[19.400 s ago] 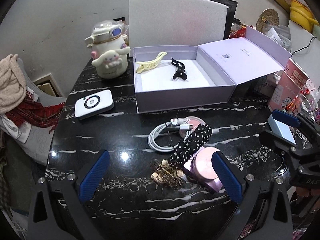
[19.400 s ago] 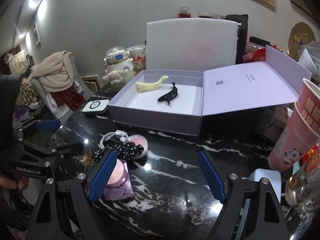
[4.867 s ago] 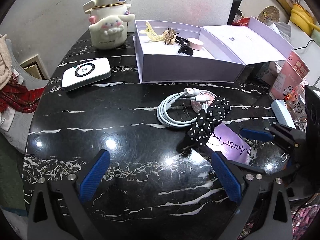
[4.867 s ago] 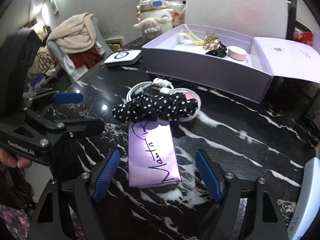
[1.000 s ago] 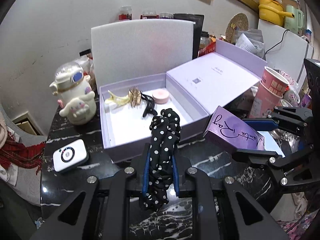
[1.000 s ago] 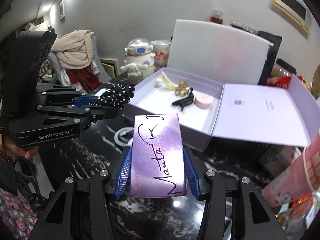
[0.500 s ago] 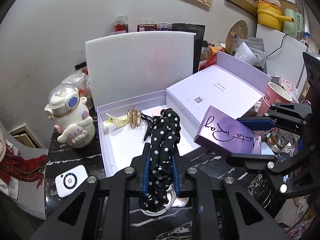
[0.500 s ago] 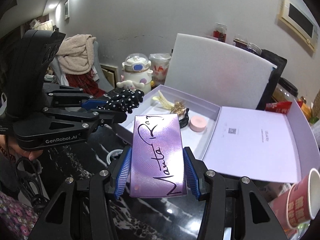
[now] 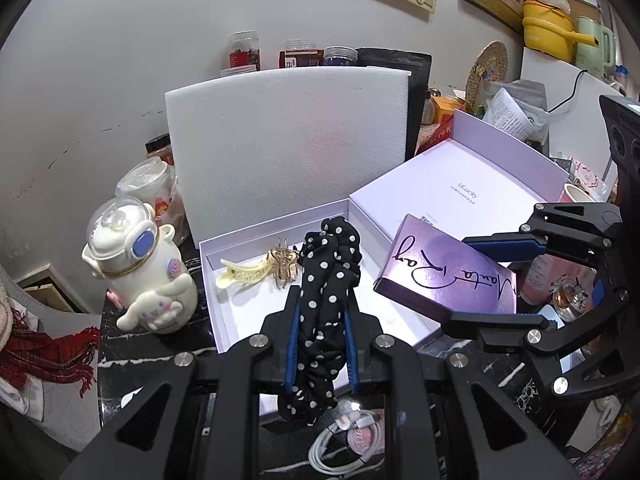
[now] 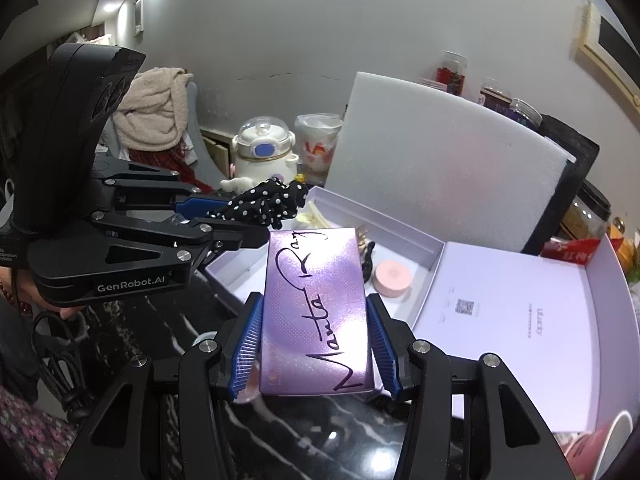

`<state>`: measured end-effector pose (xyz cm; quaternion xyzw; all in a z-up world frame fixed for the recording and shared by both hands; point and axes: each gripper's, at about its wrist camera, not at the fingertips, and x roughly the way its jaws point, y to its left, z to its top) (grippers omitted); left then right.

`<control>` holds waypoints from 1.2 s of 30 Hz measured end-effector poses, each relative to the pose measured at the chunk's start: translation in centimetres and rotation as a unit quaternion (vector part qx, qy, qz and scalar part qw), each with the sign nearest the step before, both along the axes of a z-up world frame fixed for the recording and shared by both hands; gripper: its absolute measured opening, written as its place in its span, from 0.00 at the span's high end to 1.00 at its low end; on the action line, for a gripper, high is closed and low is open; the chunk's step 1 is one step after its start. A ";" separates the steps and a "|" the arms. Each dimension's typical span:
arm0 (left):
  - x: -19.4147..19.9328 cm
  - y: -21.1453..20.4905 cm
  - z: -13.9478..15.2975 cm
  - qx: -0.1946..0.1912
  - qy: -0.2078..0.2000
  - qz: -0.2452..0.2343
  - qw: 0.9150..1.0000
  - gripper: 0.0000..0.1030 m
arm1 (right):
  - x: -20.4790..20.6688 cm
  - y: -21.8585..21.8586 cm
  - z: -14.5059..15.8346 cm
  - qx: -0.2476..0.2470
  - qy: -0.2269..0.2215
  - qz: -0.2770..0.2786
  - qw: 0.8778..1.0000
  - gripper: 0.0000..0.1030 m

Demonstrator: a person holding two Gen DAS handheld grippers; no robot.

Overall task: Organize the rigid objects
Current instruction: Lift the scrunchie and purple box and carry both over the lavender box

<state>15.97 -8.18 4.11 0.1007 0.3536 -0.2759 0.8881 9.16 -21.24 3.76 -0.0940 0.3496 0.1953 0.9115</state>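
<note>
Both claws are loaded mid-carry: left gripper is clamped tight on the polka-dot scrunchie, right gripper is squeezing the purple case, both held over the lavender box. I reckon next is lowering them in, clear of the hair clips.

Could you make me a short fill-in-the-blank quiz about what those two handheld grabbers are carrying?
1. The left gripper has its fingers clamped on a black hair band with white ____.
2. The right gripper holds a purple box with ____ handwriting.
3. The round item inside the open lavender box is ____ in colour.

Missing words: dots; black; pink
</note>
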 end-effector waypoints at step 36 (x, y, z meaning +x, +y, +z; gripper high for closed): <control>11.8 -1.6 -4.0 0.017 0.034 0.008 0.999 0.82 | 13.0 -1.6 -3.0 0.005 0.044 -0.065 0.997 0.51</control>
